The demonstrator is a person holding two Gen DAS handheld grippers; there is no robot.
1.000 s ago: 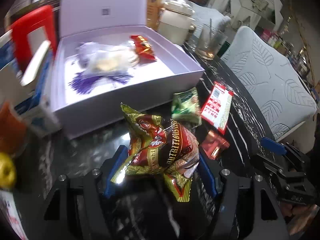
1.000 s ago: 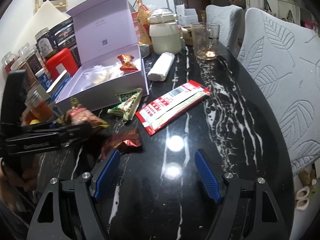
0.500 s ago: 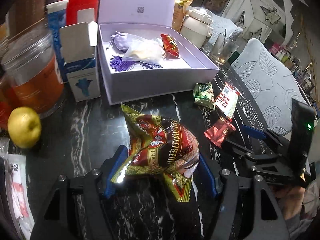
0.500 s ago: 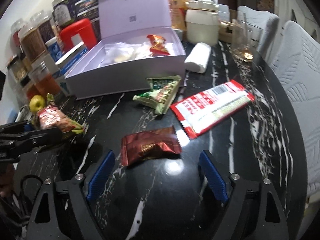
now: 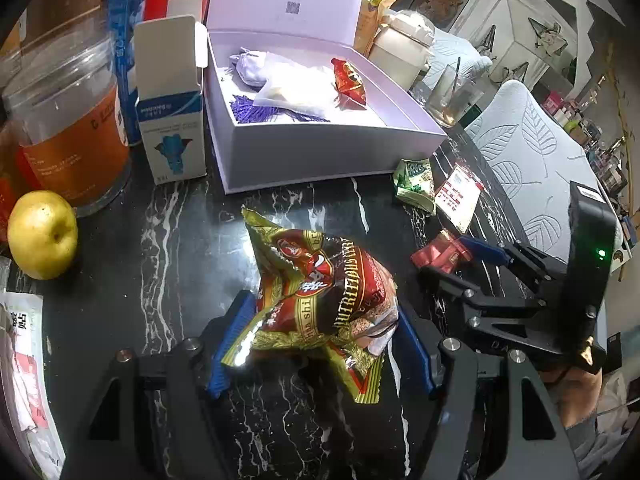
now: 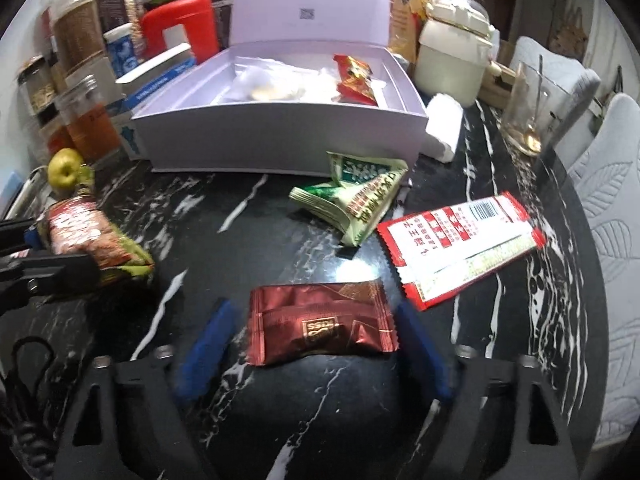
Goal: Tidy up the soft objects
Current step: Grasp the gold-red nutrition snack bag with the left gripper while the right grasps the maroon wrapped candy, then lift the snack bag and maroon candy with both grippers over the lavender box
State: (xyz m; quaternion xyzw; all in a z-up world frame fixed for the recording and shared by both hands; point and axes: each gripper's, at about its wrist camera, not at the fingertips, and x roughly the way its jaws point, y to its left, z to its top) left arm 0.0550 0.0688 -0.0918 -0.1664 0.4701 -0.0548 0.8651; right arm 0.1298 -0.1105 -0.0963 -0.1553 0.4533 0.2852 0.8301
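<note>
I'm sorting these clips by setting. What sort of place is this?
Most likely a home dining area: a black marble table crowded with food jars and a drinking glass, with padded leaf-pattern chairs drawn up beside it.

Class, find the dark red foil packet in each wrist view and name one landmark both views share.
Left wrist view: the dark red foil packet lies right of centre on the black table, between the blue fingers of the right tongs.
Right wrist view: the packet lies low in the centre, between the tongs' blue pads.
Shared landmark: the open lilac box behind it.
</note>
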